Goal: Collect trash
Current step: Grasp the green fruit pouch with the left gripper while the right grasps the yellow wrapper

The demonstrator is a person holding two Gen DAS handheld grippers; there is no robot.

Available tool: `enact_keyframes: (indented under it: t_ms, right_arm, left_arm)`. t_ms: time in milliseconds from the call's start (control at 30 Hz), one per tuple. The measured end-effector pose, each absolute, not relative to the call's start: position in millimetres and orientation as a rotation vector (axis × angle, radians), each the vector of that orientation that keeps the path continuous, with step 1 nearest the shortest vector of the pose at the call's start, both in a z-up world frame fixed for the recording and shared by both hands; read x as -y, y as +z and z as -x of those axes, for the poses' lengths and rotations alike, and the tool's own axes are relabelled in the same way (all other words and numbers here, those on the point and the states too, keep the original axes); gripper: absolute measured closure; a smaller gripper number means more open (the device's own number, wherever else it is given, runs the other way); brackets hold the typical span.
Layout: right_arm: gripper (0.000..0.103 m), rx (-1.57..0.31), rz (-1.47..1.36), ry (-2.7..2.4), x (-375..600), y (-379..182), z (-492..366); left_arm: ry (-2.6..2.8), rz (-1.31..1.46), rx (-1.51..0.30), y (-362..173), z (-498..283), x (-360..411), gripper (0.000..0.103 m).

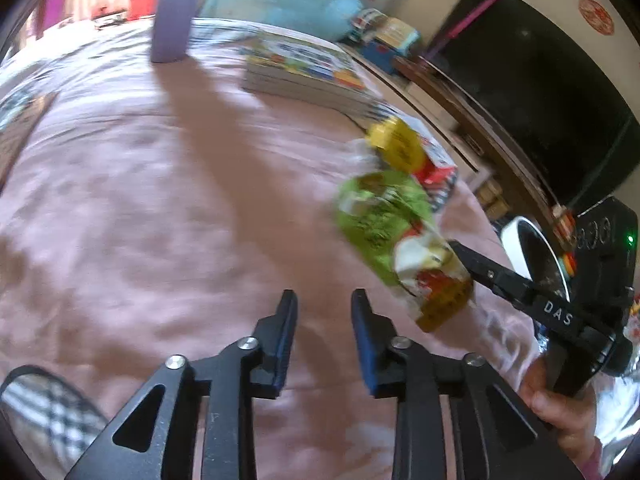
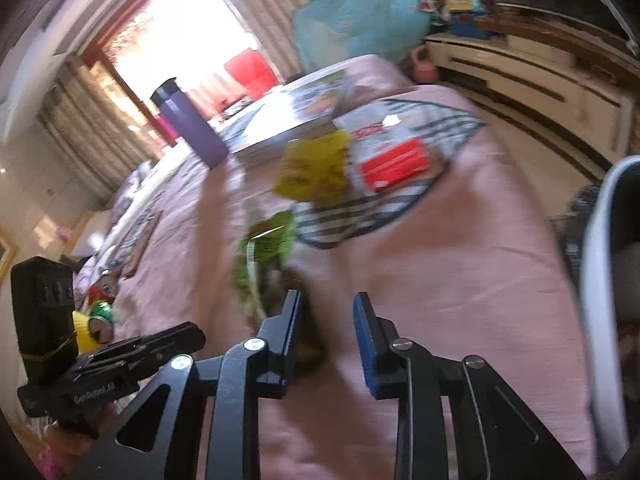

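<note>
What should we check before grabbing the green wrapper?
1. Right gripper open: ok.
2. Green wrapper between its fingers: not ok, it lies to their left on the bed.
3. Wrapper touching a finger: cannot tell, the picture is blurred.
4. Left gripper open and empty: ok.
5. Bin in sight: ok, its white rim shows at the bed's right side.
6. Other trash picked up: not ok, a yellow wrapper lies by the books.
</note>
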State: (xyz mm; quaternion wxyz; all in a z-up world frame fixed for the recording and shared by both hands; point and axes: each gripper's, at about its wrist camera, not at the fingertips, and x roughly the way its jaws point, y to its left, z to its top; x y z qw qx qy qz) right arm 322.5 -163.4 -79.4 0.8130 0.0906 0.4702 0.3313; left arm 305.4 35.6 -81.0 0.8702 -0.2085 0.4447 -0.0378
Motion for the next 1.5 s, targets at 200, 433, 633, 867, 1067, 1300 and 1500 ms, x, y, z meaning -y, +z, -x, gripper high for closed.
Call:
enact_keyframes:
  t_ms: [200,433,633,867,1067,1300,1500]
  right_arm:
    - [0.088,-1.010,-0.158,0.834,125.3,-70.8,-306.3]
    - [0.084,-1.017,-0.318,0.806,145.5,-74.4,-328.3]
    - [0.069,-0.976,-0.377,0.725,166.9,-69.8,-342.5]
    - [0.069,-0.978,-0.386,0.636,180.9,-73.8,-361.3]
    - [0.063,-0.980,-0.354,0.647,167.4,-73.0,-369.6]
    - [0.029,-0.992,-0.332,0.675,136.4,-75.4,-383.6]
    - [0.044,-1.002,-0.351,0.644,119.2,-85.6,-402.1]
  left_arm:
    - [-0.024,0.470,-0.909,-74.7,-289.8,-56.9,0.047]
    - [-0.034,0.476,-0.896,-68.0,-288.7,-53.0,0.035]
    - [-0.079,0.475,-0.896,-66.0,-307.9,-34.3,0.025]
    - [-0.068,0.370,-0.936,-72.7,-350.3,11.3,0.016]
    - [-0.150,0.394,-0.890,-77.9,-349.8,7.0,0.058]
    - [-0.191,0.422,-0.902,-79.3,-337.1,-21.2,0.084]
    - [-0.196,0.467,-0.896,-81.1,-327.2,-36.7,0.084]
